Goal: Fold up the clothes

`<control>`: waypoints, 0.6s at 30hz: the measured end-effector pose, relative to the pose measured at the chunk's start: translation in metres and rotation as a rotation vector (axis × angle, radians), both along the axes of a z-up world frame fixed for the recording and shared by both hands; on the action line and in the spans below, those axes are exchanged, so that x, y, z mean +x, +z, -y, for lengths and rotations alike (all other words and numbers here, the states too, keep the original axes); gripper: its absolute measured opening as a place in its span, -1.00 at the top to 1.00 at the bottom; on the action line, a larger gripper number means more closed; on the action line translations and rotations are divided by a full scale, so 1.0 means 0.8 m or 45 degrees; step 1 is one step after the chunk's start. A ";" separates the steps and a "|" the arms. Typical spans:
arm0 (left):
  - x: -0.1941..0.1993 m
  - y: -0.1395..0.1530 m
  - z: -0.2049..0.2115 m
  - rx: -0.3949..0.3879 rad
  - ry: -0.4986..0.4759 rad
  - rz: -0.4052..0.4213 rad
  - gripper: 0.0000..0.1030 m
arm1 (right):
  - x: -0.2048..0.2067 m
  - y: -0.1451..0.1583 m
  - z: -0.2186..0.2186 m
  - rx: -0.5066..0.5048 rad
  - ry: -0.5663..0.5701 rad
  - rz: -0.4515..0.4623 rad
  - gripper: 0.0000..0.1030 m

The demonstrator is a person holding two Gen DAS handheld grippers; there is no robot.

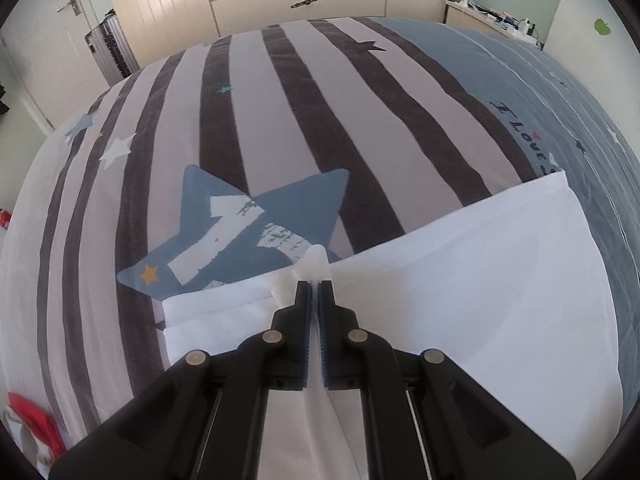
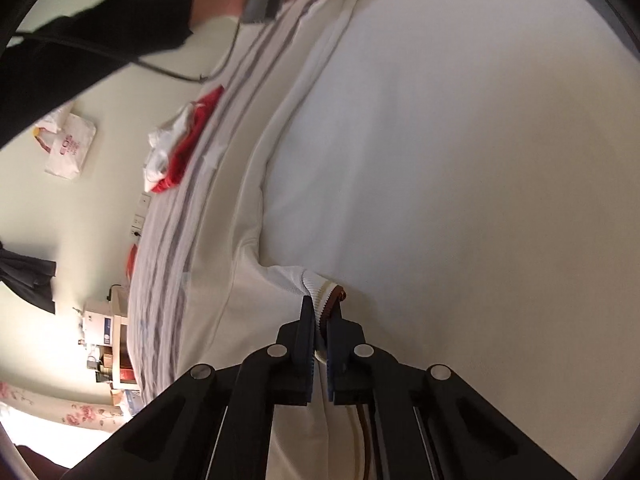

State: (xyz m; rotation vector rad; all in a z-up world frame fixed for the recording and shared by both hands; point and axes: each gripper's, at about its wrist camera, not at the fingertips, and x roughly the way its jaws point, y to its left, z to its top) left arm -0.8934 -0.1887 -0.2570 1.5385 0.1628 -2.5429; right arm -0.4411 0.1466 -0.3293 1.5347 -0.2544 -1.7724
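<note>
On the striped bed cover (image 1: 304,92) the white garment (image 1: 460,280) is lying spread flat, with both grippers pinching its edges, so a fold is likely starting; the left gripper (image 1: 315,285) is clamping a white corner; the right gripper (image 2: 322,312) is clamping the ribbed, brown-trimmed hem (image 2: 326,286); next, both need lifting together, carrying the cloth across evenly.

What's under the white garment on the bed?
The white garment lies on the striped bedcover, overlapping the blue star print at its lower edge. Whatever else lies beneath is covered.
</note>
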 end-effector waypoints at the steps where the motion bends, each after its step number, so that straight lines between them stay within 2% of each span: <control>1: -0.001 -0.001 0.001 -0.004 0.005 0.004 0.95 | -0.001 0.003 -0.007 -0.007 -0.007 0.008 0.93; 4: -0.006 -0.003 0.005 0.017 0.029 0.011 0.95 | 0.001 0.002 -0.016 0.024 0.000 0.032 0.93; 7: -0.013 -0.004 -0.007 0.034 0.003 0.018 0.95 | 0.002 -0.009 -0.018 0.083 -0.001 0.043 0.92; 10: -0.017 -0.005 -0.019 0.038 -0.031 0.031 0.88 | 0.000 -0.017 -0.013 0.089 -0.026 0.060 0.82; 15: -0.004 0.018 -0.018 0.013 -0.038 -0.050 0.36 | 0.000 -0.018 -0.014 0.091 -0.026 0.045 0.81; 18: 0.020 0.042 -0.001 0.030 -0.026 -0.099 0.28 | 0.003 -0.014 -0.019 0.094 -0.035 0.042 0.78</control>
